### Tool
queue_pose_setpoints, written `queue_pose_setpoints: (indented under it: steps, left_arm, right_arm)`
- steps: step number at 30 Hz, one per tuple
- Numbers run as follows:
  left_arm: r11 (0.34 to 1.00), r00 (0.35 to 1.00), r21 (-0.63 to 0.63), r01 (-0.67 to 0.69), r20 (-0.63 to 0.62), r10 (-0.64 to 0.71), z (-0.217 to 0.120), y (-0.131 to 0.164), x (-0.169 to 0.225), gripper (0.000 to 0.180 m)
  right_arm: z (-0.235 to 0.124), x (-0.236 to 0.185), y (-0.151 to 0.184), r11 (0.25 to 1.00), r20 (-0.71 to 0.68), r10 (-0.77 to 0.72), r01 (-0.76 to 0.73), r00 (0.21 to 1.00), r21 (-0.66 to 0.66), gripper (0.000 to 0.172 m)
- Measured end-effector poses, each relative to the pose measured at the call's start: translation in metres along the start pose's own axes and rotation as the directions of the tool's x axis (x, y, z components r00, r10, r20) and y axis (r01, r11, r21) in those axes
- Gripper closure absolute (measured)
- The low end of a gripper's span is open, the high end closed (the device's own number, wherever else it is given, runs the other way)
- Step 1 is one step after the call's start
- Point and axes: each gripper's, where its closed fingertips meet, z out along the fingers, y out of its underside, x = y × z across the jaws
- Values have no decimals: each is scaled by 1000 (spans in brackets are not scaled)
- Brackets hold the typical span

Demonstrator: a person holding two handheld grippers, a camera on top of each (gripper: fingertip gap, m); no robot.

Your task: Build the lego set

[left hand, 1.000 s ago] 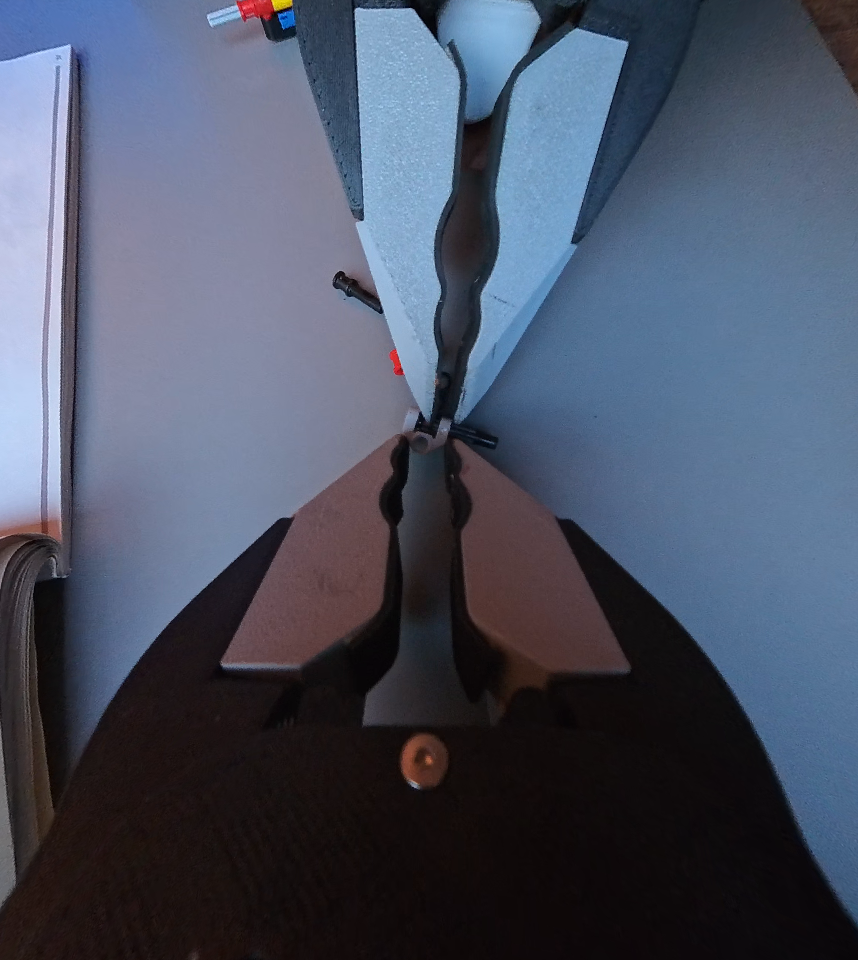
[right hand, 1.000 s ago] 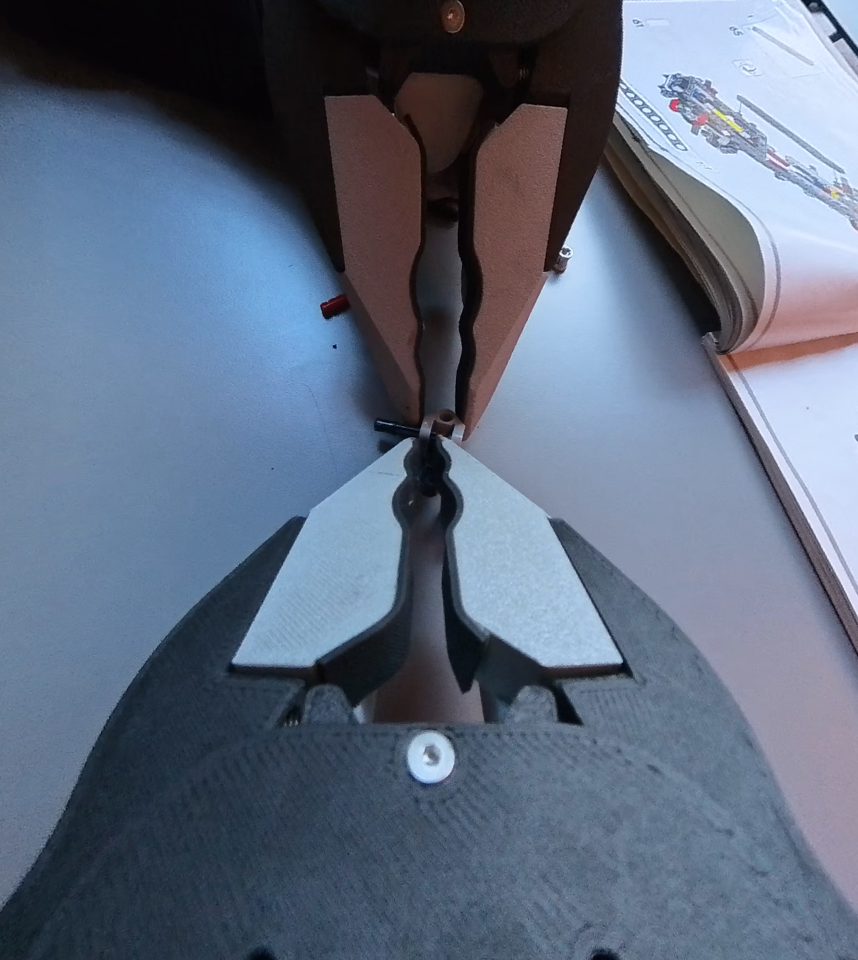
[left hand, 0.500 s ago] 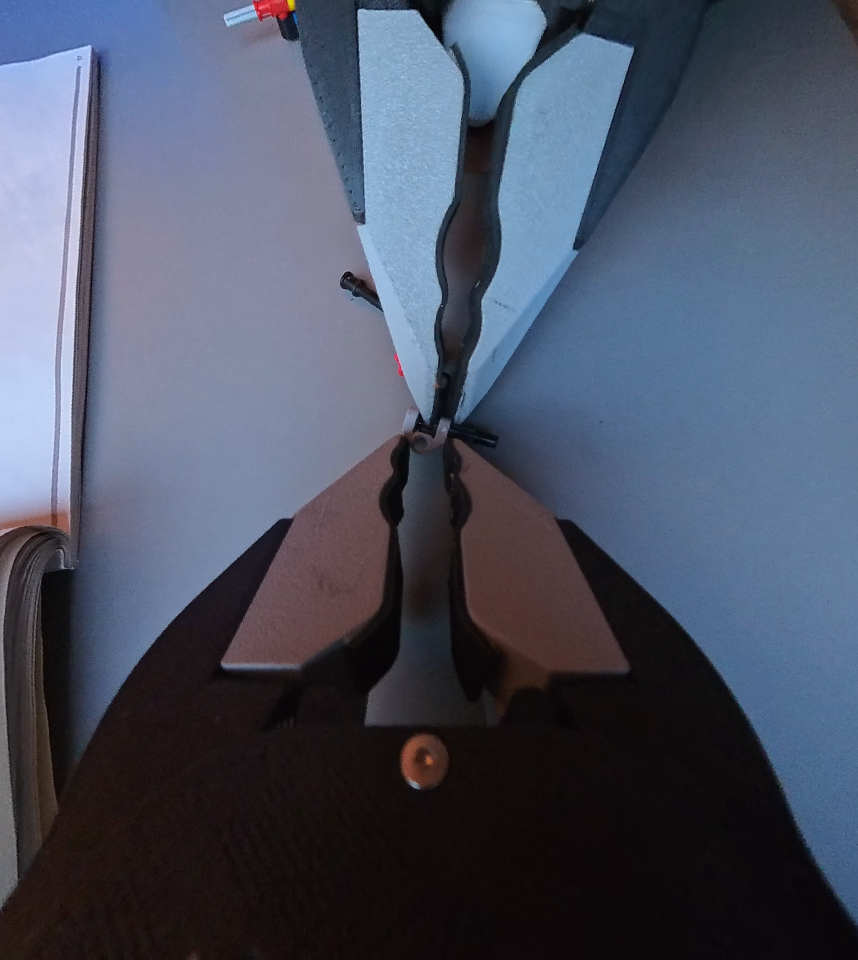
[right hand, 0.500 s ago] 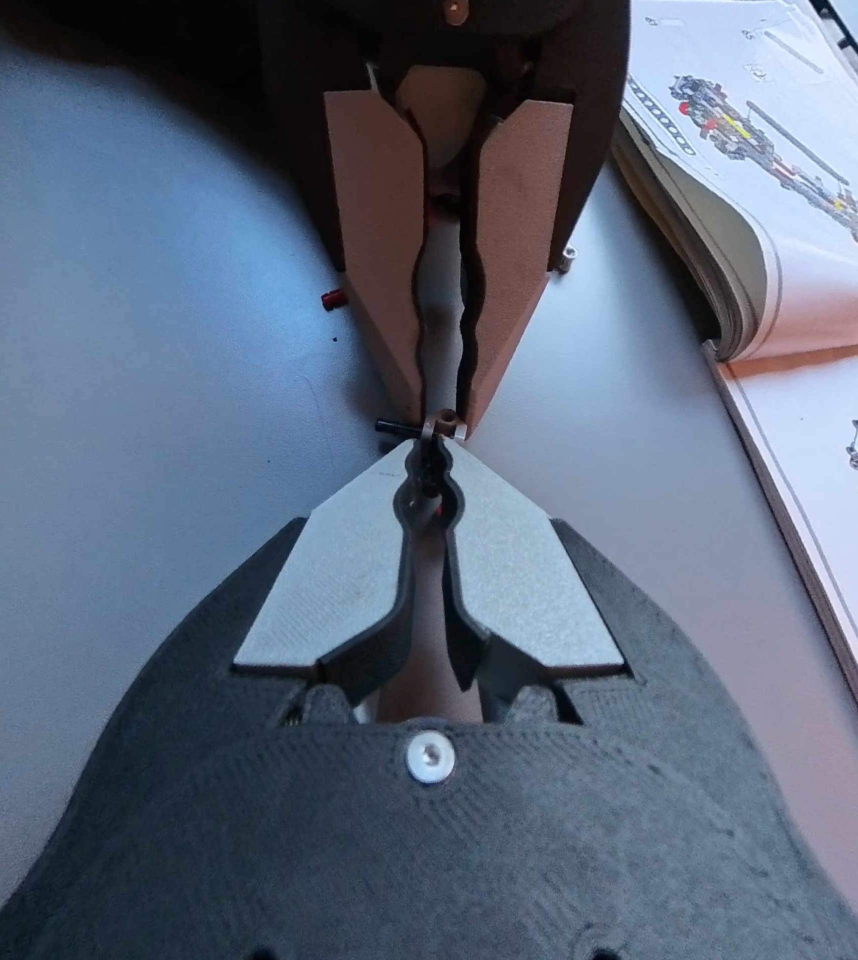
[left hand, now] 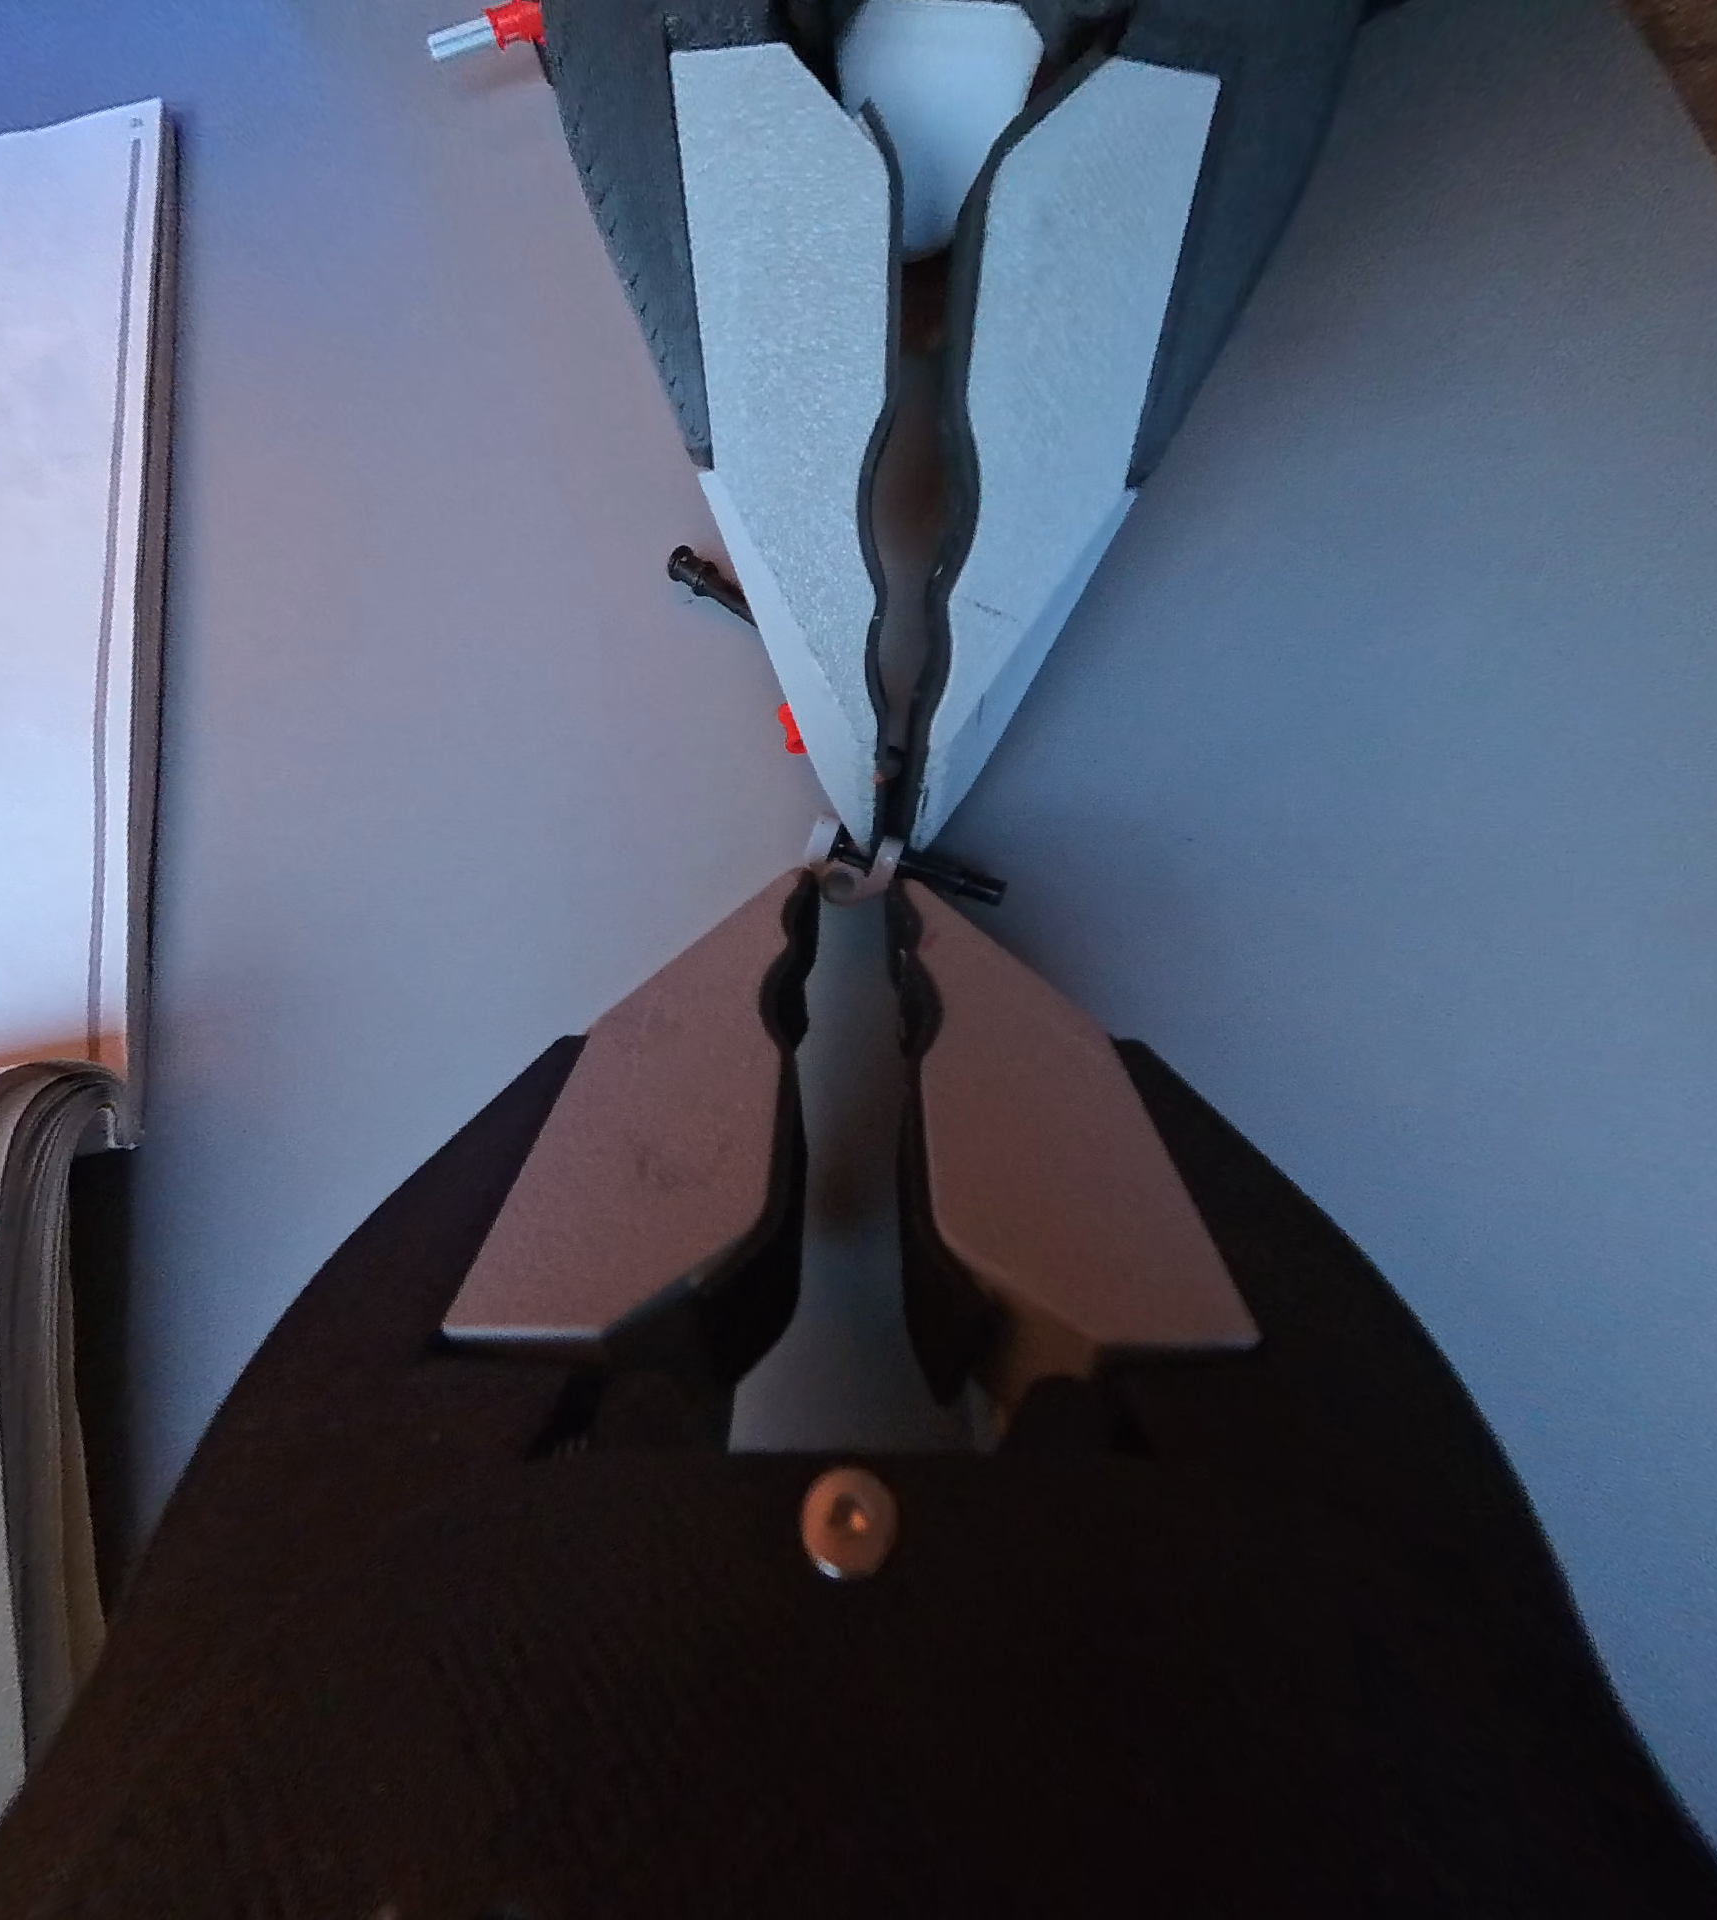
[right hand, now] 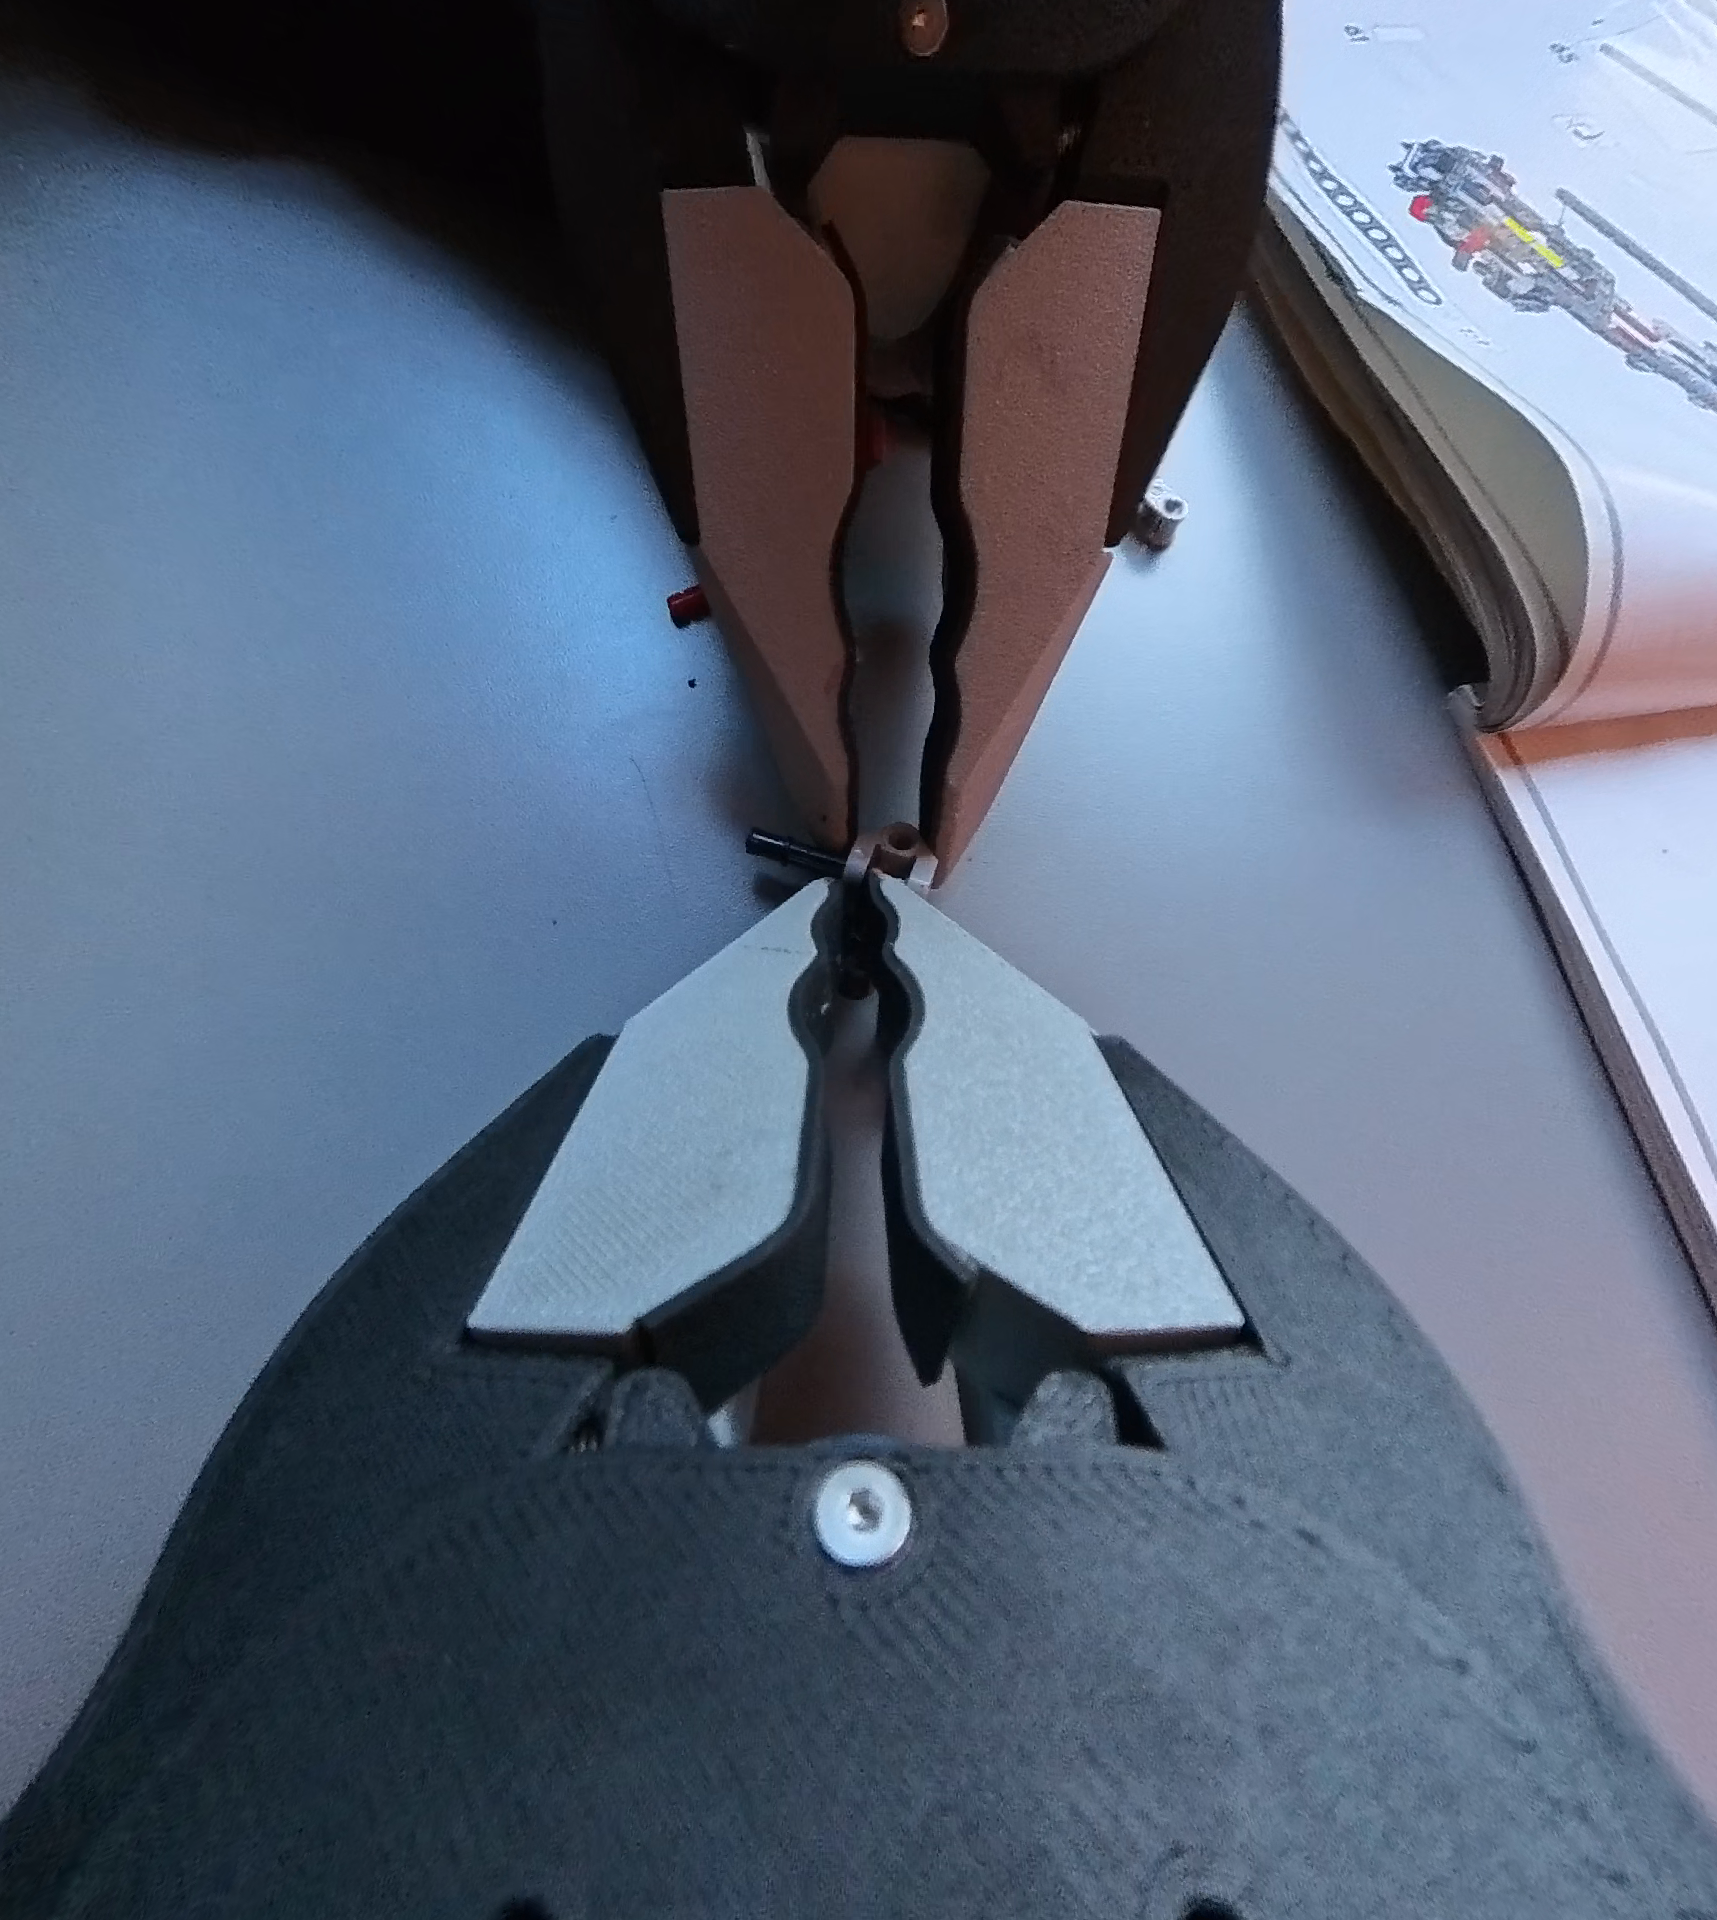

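Little has changed from a moment ago: both grips stand as they did, tip to tip above the surface (left hand: 1405, 675). The left gripper (left hand: 854, 885) has its jaws slightly apart, pinching a small grey connector (left hand: 849, 881) at 12 o'clock. The right gripper (right hand: 859, 896) is closed on a black pin (right hand: 855, 940) whose long axis runs 6 to 12, pointing into the connector. A black rod (left hand: 960, 884) sticks out of the connector toward 3 o'clock.
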Motion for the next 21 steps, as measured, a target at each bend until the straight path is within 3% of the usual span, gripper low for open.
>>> queue_pose_setpoints:
  steps: [14,18,21]
  left_arm:
    - [1000,1000,4,-20,-5,20,0,0,2,169]
    - [999,999,4,-39,22,39,-1,0,2,169]
    - [1000,1000,3,-16,26,16,-1,1,0,169]
  right_arm:
    - [0,-3,0,1000,2,-23,23,1000,9,172]
    - [-12,-1,-2,998,-15,-3,4,1000,70,155]
    - [-27,7,3,993,-28,46,-43,999,106,154]
